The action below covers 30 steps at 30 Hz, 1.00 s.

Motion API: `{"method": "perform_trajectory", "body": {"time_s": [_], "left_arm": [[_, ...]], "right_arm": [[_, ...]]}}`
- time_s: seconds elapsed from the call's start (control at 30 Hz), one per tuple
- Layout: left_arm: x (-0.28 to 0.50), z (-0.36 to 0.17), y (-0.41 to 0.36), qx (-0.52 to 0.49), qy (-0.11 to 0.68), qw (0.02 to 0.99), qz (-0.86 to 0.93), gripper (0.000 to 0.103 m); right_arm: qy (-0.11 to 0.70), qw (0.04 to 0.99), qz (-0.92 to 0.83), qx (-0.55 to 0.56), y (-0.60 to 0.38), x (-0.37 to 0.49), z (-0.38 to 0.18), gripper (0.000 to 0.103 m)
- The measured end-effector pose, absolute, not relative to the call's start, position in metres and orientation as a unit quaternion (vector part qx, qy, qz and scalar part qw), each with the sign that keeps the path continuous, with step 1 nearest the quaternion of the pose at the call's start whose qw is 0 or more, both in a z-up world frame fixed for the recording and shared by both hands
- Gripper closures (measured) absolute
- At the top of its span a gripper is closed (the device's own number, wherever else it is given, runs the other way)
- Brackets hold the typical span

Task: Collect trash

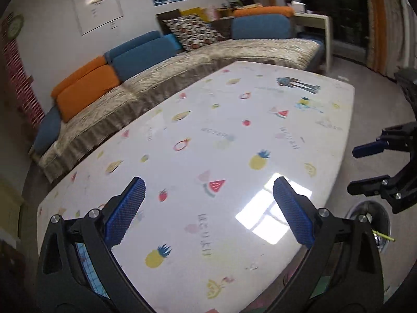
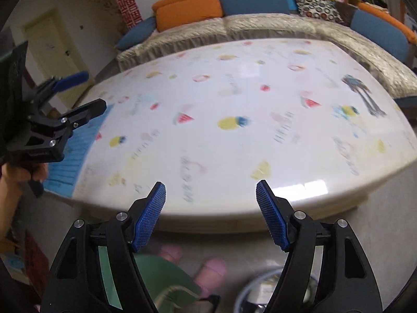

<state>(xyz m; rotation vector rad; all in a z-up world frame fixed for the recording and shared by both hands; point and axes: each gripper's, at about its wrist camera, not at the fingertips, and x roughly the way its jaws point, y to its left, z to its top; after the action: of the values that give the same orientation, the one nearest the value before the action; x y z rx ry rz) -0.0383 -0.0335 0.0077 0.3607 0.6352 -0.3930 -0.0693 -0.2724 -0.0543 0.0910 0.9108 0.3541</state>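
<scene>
Hovering over fruit-print table [image 1: 234,135], print illegible; left gripper [image 1: 208,203], right gripper [image 2: 211,214] spread, empty

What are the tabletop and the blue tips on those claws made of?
The tabletop looks like a glossy plastic or vinyl cover printed with fruit: it mirrors a window as a bright patch. The blue pads look like rubber or soft plastic, matt, with a fine grid of bumps. Both are guesses from looks alone.

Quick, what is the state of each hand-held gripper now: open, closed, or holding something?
Left hand-held gripper: open, nothing between its pads.
Right hand-held gripper: open, nothing between its pads.
</scene>
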Motion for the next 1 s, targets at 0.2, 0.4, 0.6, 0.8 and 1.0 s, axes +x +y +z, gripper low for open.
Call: {"method": "perform_trajectory", "body": {"time_s": [0.2, 0.4, 0.6, 0.8, 1.0], "left_arm": [[-0.028, 0.01, 0.041, 0.11, 0.312, 0.937, -0.108, 0.007], [-0.025, 0.008, 0.093, 0.066, 0.317, 0.943, -0.081, 0.007], [-0.025, -0.003, 0.119, 0.049, 0.322, 0.944, -0.048, 0.007], [-0.026, -0.012, 0.139, 0.033, 0.317, 0.948, -0.001, 0.007], [-0.021, -0.016, 0.146, 0.016, 0.314, 0.949, 0.02, 0.007]], "right_arm": [[0.428, 0.879, 0.207, 0.028, -0.203, -0.04, -0.049, 0.03], [0.427, 0.875, 0.227, 0.025, -0.155, -0.023, -0.049, 0.03], [0.428, 0.875, 0.223, 0.028, -0.131, -0.012, -0.053, 0.03], [0.427, 0.882, 0.196, 0.041, -0.126, -0.003, -0.061, 0.03], [0.429, 0.882, 0.188, 0.047, -0.122, 0.0, -0.07, 0.03]]}}
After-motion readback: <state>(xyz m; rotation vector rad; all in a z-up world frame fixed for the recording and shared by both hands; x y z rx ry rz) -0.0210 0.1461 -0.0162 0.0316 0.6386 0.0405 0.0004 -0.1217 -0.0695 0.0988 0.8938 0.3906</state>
